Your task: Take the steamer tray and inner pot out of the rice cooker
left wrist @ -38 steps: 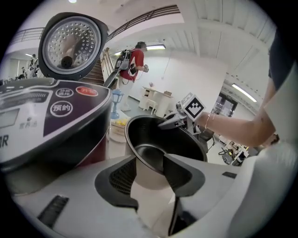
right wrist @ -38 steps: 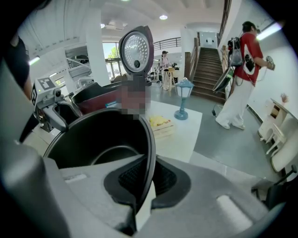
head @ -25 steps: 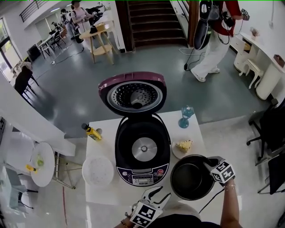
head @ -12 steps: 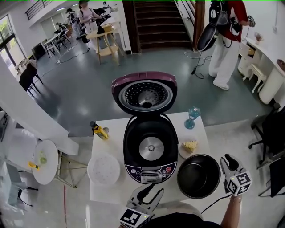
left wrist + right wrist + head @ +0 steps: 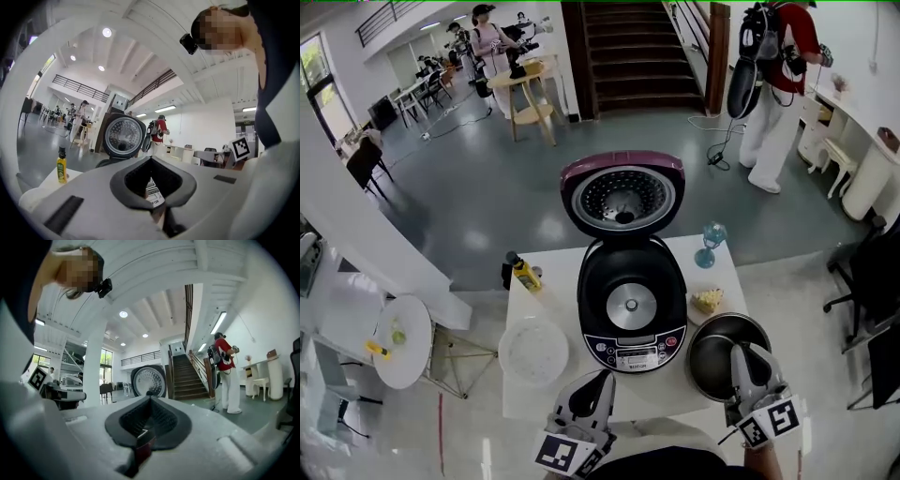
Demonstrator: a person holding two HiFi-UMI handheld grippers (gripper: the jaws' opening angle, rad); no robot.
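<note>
The rice cooker [image 5: 630, 305] stands open mid-table, its purple lid [image 5: 623, 197] tipped back and its cavity bare down to the heating plate. The dark inner pot [image 5: 708, 361] sits on the table to the cooker's right. The white steamer tray [image 5: 532, 352] lies to its left. My left gripper [image 5: 603, 380] hangs shut and empty at the table's near edge, below the cooker's panel. My right gripper [image 5: 739, 352] is raised over the pot's near side, shut with nothing in it. Both gripper views look level at the lid [image 5: 123, 136] [image 5: 149, 380].
A yellow bottle [image 5: 522, 272] stands at the table's [image 5: 558, 281] back left. A blue glass [image 5: 710, 239] and a plate of food [image 5: 708, 302] are at the back right. A person with a backpack [image 5: 773, 66] stands far off by the stairs.
My right gripper left the pot's rim, swung out to the right, then rose over the pot's near side with jaws shut. The left gripper rose and its jaws came together.
</note>
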